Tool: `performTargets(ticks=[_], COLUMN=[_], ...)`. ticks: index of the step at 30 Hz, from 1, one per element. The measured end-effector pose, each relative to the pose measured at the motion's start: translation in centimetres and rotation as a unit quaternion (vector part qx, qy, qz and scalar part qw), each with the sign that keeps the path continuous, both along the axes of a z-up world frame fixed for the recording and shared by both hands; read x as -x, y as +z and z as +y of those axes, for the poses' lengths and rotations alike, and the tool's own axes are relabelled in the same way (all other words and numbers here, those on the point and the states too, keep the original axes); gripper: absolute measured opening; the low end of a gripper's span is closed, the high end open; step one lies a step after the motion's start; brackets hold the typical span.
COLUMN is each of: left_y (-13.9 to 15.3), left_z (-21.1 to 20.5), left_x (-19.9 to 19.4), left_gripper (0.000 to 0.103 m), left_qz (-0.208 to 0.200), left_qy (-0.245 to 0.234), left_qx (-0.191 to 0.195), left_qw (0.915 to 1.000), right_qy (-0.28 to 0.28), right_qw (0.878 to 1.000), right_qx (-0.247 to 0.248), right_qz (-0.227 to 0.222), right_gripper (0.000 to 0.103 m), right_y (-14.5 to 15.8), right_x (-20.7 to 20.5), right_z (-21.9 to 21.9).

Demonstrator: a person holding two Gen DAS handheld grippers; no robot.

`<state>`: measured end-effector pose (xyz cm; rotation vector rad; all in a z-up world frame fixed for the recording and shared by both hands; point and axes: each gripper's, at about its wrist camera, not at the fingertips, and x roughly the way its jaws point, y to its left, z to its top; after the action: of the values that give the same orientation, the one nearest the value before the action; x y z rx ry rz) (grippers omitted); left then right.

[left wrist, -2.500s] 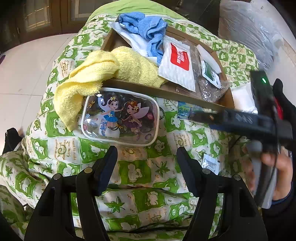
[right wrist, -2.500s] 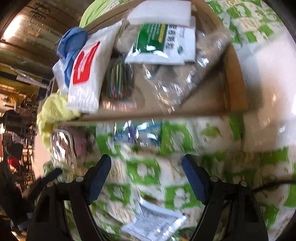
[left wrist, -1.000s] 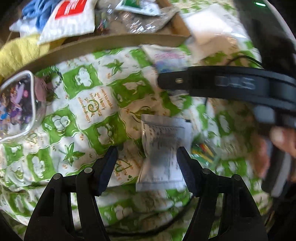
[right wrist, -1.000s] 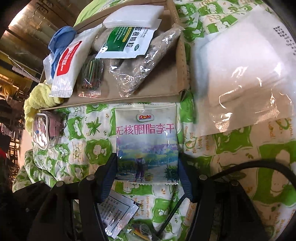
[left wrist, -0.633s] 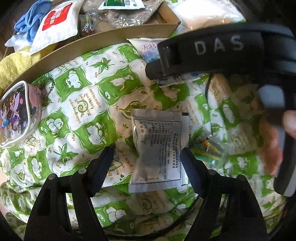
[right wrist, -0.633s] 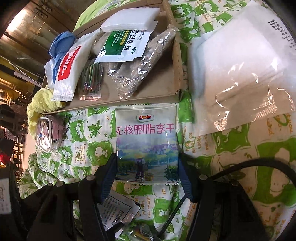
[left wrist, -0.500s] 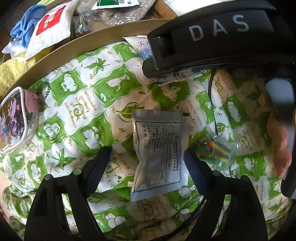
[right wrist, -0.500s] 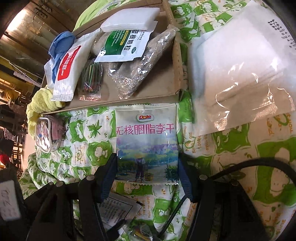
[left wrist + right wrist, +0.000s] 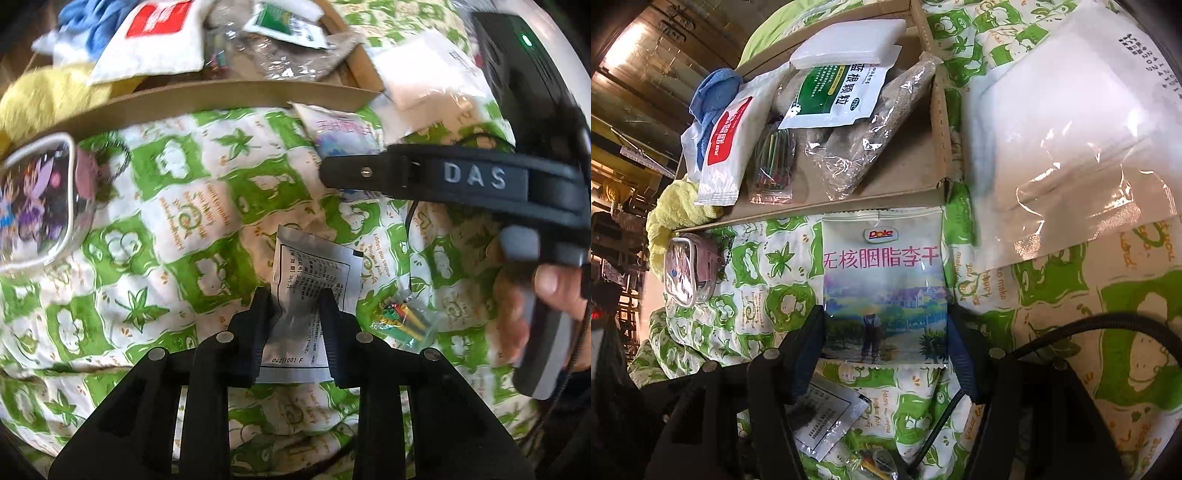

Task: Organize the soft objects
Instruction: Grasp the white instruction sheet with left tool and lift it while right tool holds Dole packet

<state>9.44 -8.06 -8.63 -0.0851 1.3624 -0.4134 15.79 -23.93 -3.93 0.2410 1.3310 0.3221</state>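
Where green-patterned quilt fills frame, cardboard tray edge upper left: your left tongs just closed, pinching silver sachet; right tongs astride Dole packet, contact unclear.

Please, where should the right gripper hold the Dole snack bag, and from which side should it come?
Grip the Dole snack bag across its lower half, by its two long side edges, coming from above. It lies flat on the quilt, and the right gripper already straddles it there.

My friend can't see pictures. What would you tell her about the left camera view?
The left claw has just closed on a silver packet lying on a green-and-white quilt. A cardboard box of soft things sits behind, and the right claw reaches in.
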Motion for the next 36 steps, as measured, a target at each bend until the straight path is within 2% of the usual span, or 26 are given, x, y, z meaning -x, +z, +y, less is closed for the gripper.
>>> performTargets(ticks=[3, 5, 10, 12, 15, 16, 17, 18, 24, 26, 30, 32, 34, 36], left_y=[-0.2, -0.6, -0.9, -1.2, -1.7, -2.0, -2.3, -2.8, -3.1, -3.1, -3.2, -2.7, -1.8, -1.1], left_z=[-0.5, -1.5, -5.1, -5.8, -8.3, -9.1, -10.0, -10.8, -12.0, -10.9, -10.8, -10.0, -9.3, -8.7], left_x=[0.3, 0.7, 2.0, 2.2, 2.6, 2.9, 3.4, 3.8, 3.9, 3.3, 2.9, 2.7, 2.9, 3.1], left_gripper=[0.03, 0.05, 0.063, 0.069, 0.076, 0.081, 0.081, 0.081, 0.088, 0.096, 0.092, 0.078, 0.066, 0.059], left_qz=[0.002, 0.005, -0.023, -0.032, -0.046, -0.055, -0.062, -0.067, -0.066, -0.064, -0.063, -0.065, -0.066, -0.059], left_qy=[-0.016, -0.031, -0.074, -0.078, -0.098, -0.108, -0.118, -0.123, -0.121, -0.118, -0.116, -0.114, -0.099, -0.083], left_qx=[-0.019, -0.036, -0.113, -0.127, -0.166, -0.186, -0.203, -0.21, -0.214, -0.216, -0.202, -0.188, -0.159, -0.133], left_qw=[0.9997, 0.9989, 0.9906, 0.9883, 0.9801, 0.975, 0.97, 0.9677, 0.9669, 0.9671, 0.9705, 0.9733, 0.9801, 0.9858], right_qy=[0.0, -0.001, -0.001, -0.002, -0.003, -0.004, -0.004, -0.004, -0.006, -0.006, -0.006, -0.007, -0.007, -0.008], right_qw=[1.0, 1.0, 1.0, 1.0, 1.0, 1.0, 1.0, 1.0, 1.0, 1.0, 1.0, 1.0, 1.0, 1.0], right_qx=[0.0, 0.0, -0.001, -0.002, -0.003, -0.003, -0.004, -0.005, -0.004, -0.004, -0.004, -0.005, -0.005, -0.006], right_qz=[0.0, 0.0, 0.0, 0.0, 0.0, 0.0, 0.0, 0.0, 0.0, 0.0, 0.0, 0.0, -0.002, -0.003], right_gripper=[0.063, 0.063, 0.063, 0.063, 0.063, 0.063, 0.063, 0.063, 0.064, 0.064, 0.064, 0.064, 0.064, 0.064], right_y=[0.0, 0.0, 0.1, 0.0, 0.0, 0.0, 0.0, 0.1, 0.1, 0.1, 0.1, 0.1, 0.1, 0.1], right_x=[0.0, 0.0, 0.0, 0.0, 0.0, 0.0, 0.0, 0.0, 0.0, 0.0, 0.0, 0.0, 0.0, 0.1], right_z=[0.0, -0.1, -0.1, -0.1, -0.1, -0.1, -0.1, -0.2, -0.2, -0.2, -0.2, -0.2, -0.2, -0.1])
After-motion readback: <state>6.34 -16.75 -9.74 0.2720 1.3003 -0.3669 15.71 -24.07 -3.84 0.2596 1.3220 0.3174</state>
